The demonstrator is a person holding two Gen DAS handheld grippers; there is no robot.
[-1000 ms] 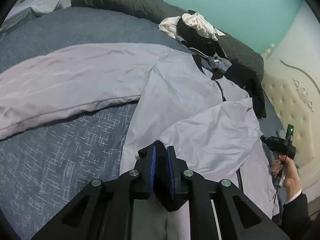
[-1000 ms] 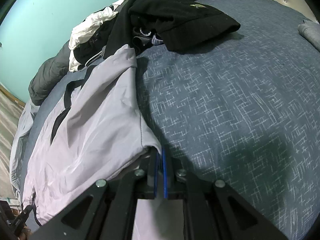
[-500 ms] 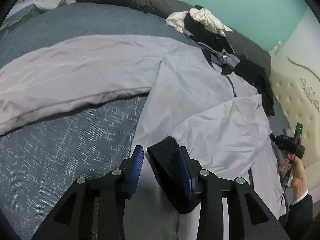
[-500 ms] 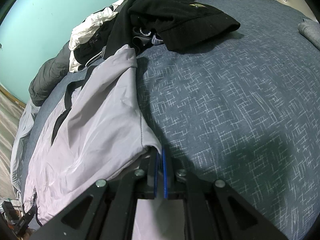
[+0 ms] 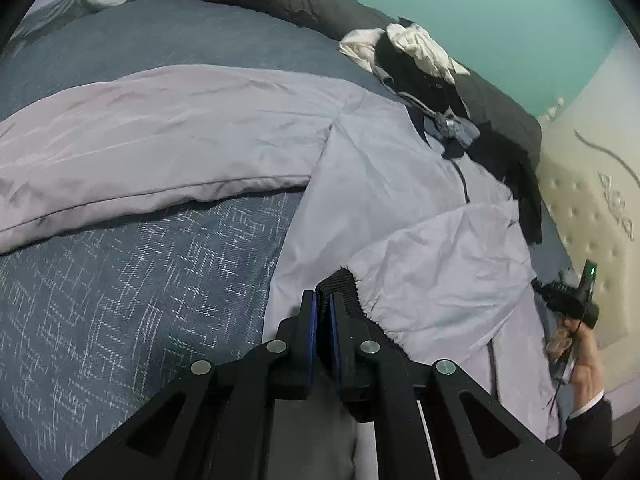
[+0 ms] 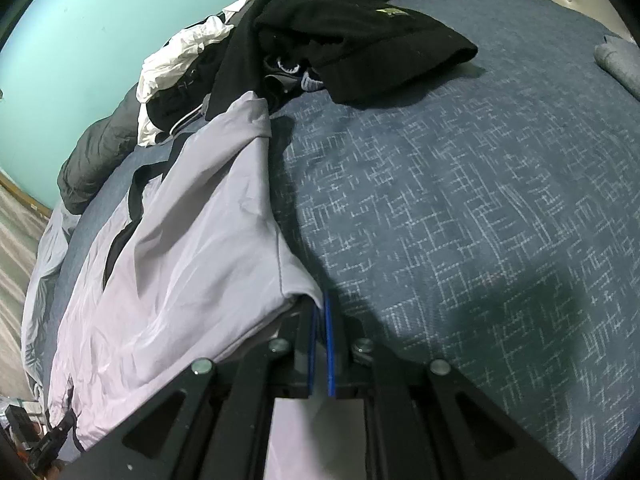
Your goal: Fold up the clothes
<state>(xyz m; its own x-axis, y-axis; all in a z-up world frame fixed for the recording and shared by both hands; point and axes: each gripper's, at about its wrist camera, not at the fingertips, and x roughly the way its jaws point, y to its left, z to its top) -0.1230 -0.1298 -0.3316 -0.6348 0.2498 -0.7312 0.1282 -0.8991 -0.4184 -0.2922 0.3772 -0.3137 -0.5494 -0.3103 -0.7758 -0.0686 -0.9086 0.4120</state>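
We see the pale grey, smooth, crinkled jacket (image 5: 400, 184) spread flat on the bed (image 5: 140, 280), whose blue cover has a white crosshatch weave. The left tool (image 5: 323, 312) is clenched on the jacket's ribbed black cuff (image 5: 344, 286). The right tool (image 6: 322, 312) pinches the jacket's stitched hem corner. Beyond the jacket lies a heap of black clothes (image 6: 360, 52).

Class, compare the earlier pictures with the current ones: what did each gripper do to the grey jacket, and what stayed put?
The left gripper opened half a second ago, then closed again on the black cuff of the grey jacket. The right gripper stayed clamped on the jacket's edge. The clothes pile did not move.
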